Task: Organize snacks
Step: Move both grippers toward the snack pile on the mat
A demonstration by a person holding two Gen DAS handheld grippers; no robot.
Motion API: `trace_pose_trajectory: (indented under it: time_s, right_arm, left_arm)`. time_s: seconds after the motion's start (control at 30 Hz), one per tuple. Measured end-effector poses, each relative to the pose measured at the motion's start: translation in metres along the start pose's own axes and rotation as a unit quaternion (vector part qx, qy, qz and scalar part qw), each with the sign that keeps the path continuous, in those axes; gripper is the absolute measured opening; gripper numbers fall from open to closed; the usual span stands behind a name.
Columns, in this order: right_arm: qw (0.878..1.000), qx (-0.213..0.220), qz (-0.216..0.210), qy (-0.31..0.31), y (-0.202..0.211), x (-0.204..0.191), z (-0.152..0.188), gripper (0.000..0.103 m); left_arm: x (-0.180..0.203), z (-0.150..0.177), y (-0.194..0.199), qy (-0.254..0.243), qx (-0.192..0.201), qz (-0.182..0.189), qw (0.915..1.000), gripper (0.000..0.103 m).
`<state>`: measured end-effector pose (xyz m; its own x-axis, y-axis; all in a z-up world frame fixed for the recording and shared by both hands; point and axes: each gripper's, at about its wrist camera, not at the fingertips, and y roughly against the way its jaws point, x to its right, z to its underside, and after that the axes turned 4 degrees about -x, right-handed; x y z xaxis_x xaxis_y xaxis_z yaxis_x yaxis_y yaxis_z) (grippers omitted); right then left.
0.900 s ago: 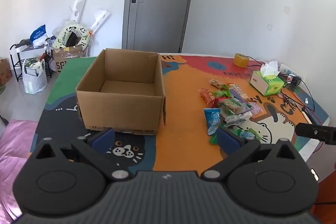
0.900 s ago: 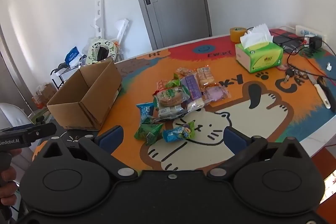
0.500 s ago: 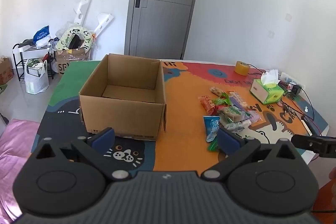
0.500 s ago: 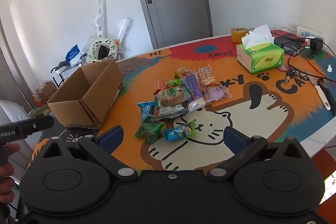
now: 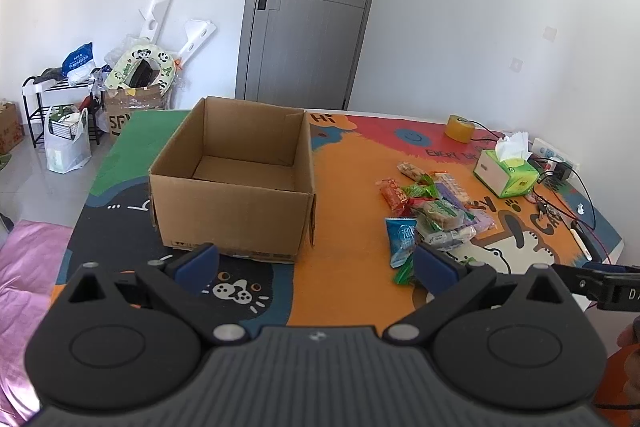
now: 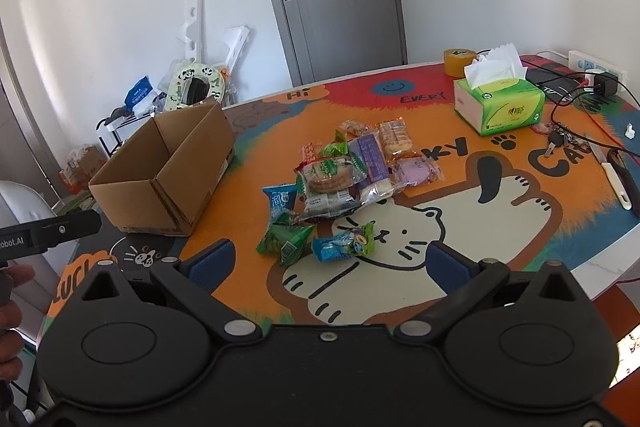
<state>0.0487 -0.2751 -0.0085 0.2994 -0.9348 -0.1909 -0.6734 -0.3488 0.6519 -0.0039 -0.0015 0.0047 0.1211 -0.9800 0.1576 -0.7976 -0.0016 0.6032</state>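
Observation:
An empty brown cardboard box stands on the left part of the colourful cat-print table mat. To its right lies a pile of several wrapped snacks, with a green packet and a blue one nearest the front edge. My left gripper hangs open above the near table edge, in front of the box, nothing between its blue pads. Over the front edge below the snack pile my right gripper is open too, holding nothing.
A green tissue box, a roll of yellow tape, keys, cables and a white-handled tool lie at the table's right side. A grey door and floor clutter with a rack stand behind.
Both views have drawn back slightly from the table, so box and snacks sit a little farther off. Both grippers stay wide open and nothing on the table has moved.

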Motion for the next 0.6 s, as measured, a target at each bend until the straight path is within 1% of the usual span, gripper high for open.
trace_pose_trajectory:
  time_s: [0.17,0.6]
  right_arm:
    - [1.0,0.004,0.011,0.015,0.001,-0.0035,0.0005,0.103]
    - [1.0,0.003,0.008,0.018,0.002,-0.0055,0.0002,0.103]
  left_arm:
    - [-0.0006,0.0002,0.0005,0.0,0.0,0.001,1.0,0.103]
    - [0.0086,0.004,-0.0044,-0.016,-0.011,0.007,0.9998,0.103]
